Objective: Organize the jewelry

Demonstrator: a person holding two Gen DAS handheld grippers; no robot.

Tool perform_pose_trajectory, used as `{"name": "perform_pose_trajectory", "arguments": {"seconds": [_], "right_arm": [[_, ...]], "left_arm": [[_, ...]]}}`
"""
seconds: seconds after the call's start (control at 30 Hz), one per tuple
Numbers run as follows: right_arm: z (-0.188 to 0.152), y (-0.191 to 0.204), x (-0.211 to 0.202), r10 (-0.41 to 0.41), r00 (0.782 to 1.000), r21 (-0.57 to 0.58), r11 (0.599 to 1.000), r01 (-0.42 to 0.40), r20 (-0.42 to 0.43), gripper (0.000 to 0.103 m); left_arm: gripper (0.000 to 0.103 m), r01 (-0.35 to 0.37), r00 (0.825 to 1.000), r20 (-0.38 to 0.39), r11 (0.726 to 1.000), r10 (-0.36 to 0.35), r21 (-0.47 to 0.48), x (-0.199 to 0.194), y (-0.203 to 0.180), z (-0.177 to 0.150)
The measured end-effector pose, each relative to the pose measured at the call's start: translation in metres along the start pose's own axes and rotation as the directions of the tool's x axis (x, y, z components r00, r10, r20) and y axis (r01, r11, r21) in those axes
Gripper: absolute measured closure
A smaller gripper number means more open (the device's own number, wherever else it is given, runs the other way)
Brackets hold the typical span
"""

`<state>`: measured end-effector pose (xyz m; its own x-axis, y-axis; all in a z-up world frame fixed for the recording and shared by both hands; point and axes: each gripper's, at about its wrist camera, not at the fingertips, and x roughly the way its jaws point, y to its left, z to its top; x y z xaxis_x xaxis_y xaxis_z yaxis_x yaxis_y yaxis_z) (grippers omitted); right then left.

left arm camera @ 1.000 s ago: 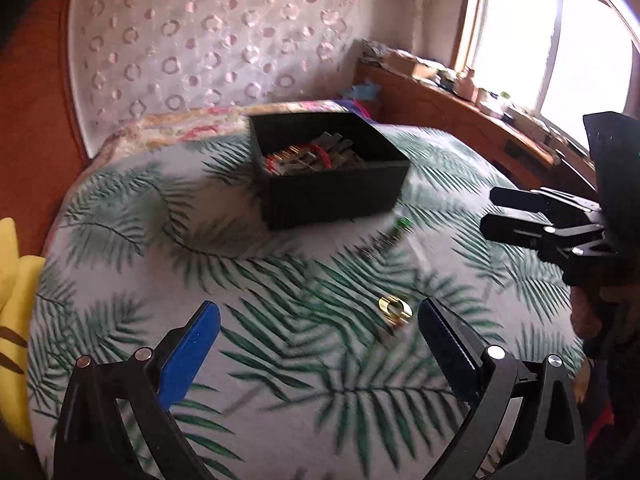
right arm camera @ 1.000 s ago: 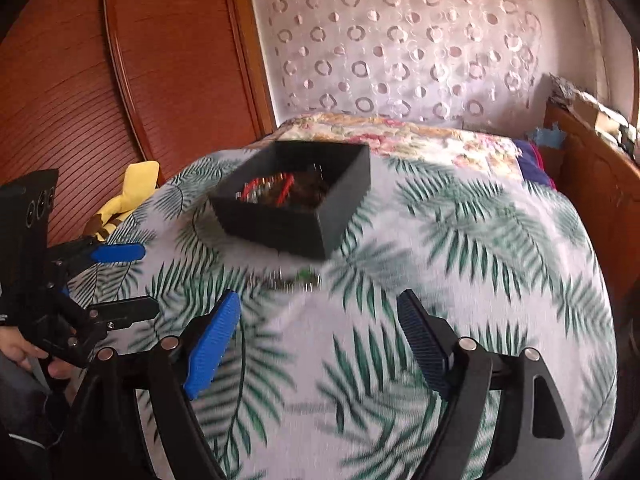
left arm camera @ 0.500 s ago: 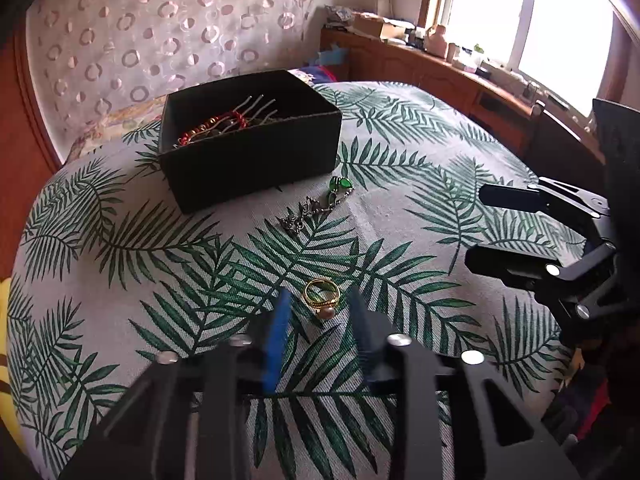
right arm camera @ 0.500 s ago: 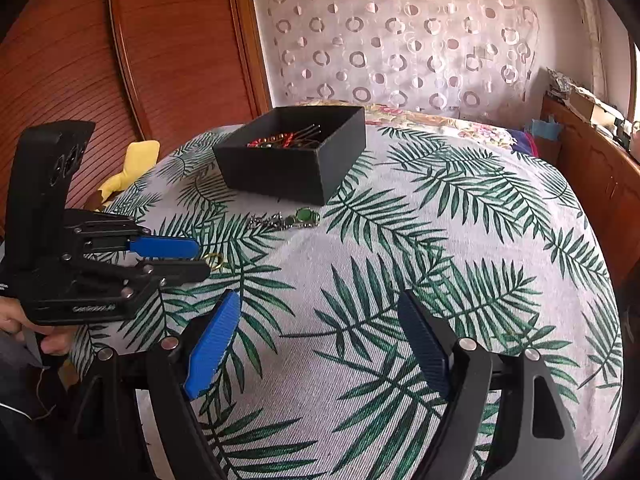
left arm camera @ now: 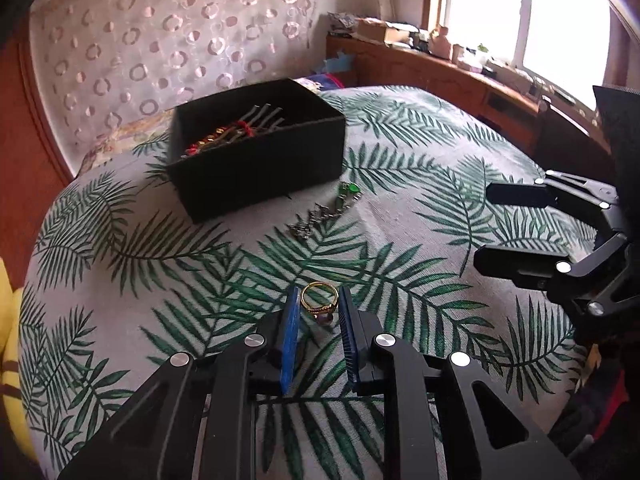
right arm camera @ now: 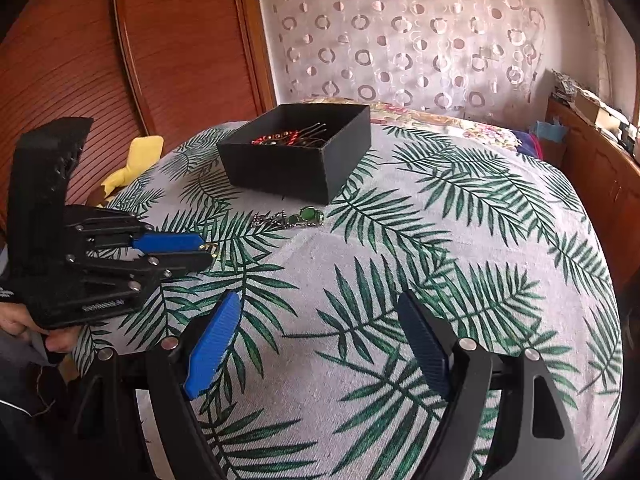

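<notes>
A gold ring with a purple stone (left arm camera: 320,306) sits between the blue pads of my left gripper (left arm camera: 319,300), which is shut on it just above the leaf-print cloth (left arm camera: 400,216). A silver chain with green stones (left arm camera: 326,212) lies in front of a black box (left arm camera: 256,160) holding red beads and other jewelry. In the right wrist view, my right gripper (right arm camera: 320,320) is open and empty above the cloth, the left gripper (right arm camera: 202,249) is at the left, the chain (right arm camera: 290,218) lies near the box (right arm camera: 298,152).
A yellow cushion (right arm camera: 132,160) lies at the table's left edge. A wooden wall panel (right arm camera: 120,60) stands behind it and a patterned curtain (right arm camera: 400,32) at the back. A wooden ledge (left arm camera: 440,72) with clutter runs under the window.
My left gripper moved in from a wide-open stance, closed around the gold ring and now grips it. The right gripper stayed open, drifting little.
</notes>
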<state>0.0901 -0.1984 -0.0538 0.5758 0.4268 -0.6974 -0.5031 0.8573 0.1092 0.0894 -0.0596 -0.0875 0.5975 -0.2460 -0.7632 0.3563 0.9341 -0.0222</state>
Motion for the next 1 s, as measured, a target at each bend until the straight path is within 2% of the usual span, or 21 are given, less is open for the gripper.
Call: {"name": "perform_pose_trajectory", "arguments": {"seconds": [0.3, 0.33, 0.47, 0.7, 0.87, 0.93, 1.0], "right_arm": [[0.033, 0.016, 0.034, 0.047, 0.997, -0.099, 0.994, -0.052, -0.054, 0.021], [0.038, 0.017, 0.040, 0.048, 0.997, -0.104, 0.993, -0.055, -0.065, 0.029], [0.054, 0.014, 0.058, 0.053, 0.995, -0.110, 0.992, -0.061, -0.082, 0.045], [0.069, 0.002, 0.086, 0.055, 0.990, -0.072, 0.995, -0.065, -0.130, 0.057], [0.067, 0.012, 0.090, 0.022, 0.990, -0.130, 0.991, -0.041, -0.141, 0.066], [0.064, 0.016, 0.088, 0.021, 0.990, -0.147, 0.988, -0.042, -0.140, 0.073], [0.061, 0.017, 0.085, 0.020, 0.991, -0.157, 0.987, -0.041, -0.135, 0.073]], "left_arm": [[0.085, -0.014, 0.998, 0.066, 0.996, 0.020, -0.091, -0.028, 0.034, -0.005], [0.085, -0.014, 0.997, 0.072, 0.995, 0.021, -0.098, -0.029, 0.036, -0.005], [0.085, -0.015, 0.996, 0.090, 0.993, 0.026, -0.118, -0.036, 0.044, -0.006], [0.085, -0.005, 0.994, 0.104, 0.992, 0.018, -0.129, -0.041, 0.046, -0.008], [0.085, -0.004, 0.994, 0.107, 0.992, 0.018, -0.130, -0.041, 0.047, -0.009], [0.085, -0.005, 0.994, 0.108, 0.991, 0.019, -0.131, -0.042, 0.047, -0.009], [0.085, -0.006, 0.994, 0.111, 0.991, 0.021, -0.132, -0.042, 0.048, -0.009]]}}
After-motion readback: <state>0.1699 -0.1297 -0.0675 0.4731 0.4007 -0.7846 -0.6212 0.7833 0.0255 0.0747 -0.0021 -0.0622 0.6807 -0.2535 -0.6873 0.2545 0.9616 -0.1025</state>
